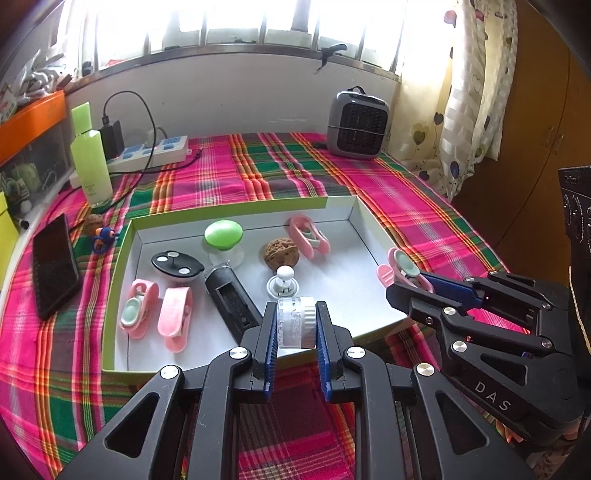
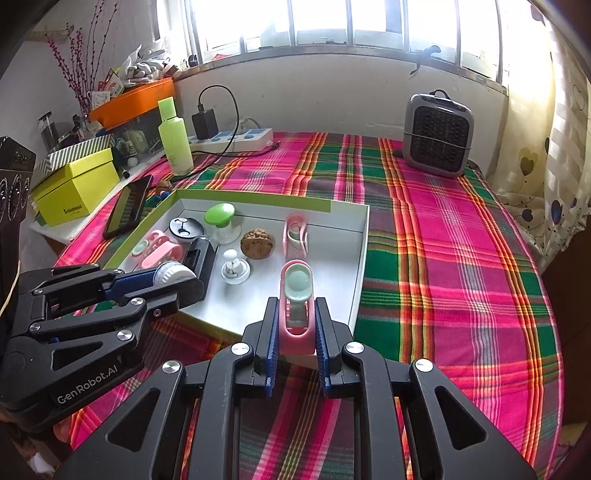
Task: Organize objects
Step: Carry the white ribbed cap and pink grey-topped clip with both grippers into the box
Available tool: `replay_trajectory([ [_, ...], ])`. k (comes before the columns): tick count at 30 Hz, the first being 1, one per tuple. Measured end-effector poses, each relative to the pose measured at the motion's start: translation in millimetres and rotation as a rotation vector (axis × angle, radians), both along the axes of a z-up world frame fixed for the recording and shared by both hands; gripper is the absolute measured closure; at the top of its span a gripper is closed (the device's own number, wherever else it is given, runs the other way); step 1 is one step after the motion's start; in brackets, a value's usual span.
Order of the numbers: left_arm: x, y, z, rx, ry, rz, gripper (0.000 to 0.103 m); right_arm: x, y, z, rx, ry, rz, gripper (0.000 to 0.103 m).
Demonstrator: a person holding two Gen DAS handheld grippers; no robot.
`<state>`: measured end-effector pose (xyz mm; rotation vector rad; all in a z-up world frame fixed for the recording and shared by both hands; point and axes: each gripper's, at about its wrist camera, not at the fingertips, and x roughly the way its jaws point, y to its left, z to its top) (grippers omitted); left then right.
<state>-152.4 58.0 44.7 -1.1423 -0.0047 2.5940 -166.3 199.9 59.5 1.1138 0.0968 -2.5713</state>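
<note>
- We see strong daylight pouring through the window, blown out to white.
- The plaid cloth stays bright and sharp.
- Fisheye bending curves both views' edges, and the corners fall dark.

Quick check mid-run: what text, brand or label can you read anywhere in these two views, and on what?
"DAS" on the right gripper arm.
"GenRobot.AI" on the left gripper arm.
Yellow box: a printed word, too blurred to read.
Green bottle: faint print, too small to read.
Black device at the right edge: lettering unreadable.
</note>
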Motion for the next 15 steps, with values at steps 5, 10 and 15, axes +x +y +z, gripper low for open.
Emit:
replay_trajectory([
  [5, -3.9, 1.2, -0.5, -0.002, -0.001, 0.001, 0.086, -6.7, -0.3, 0.1, 0.005, 0.0, 0.001, 0.084],
  [10, -9.7, 2.4, -1.7, -0.001, -0.004, 0.006, 0.086, -16.3, 0.3, -0.5, -0.005, -0.009, 0.002, 0.084],
  [15, -15.0, 4.7, -4.0, 0.0, -0.009, 0.006, 0.086, -25.6, -0.8, -0.5, -0.004, -0.011, 0.003, 0.084],
])
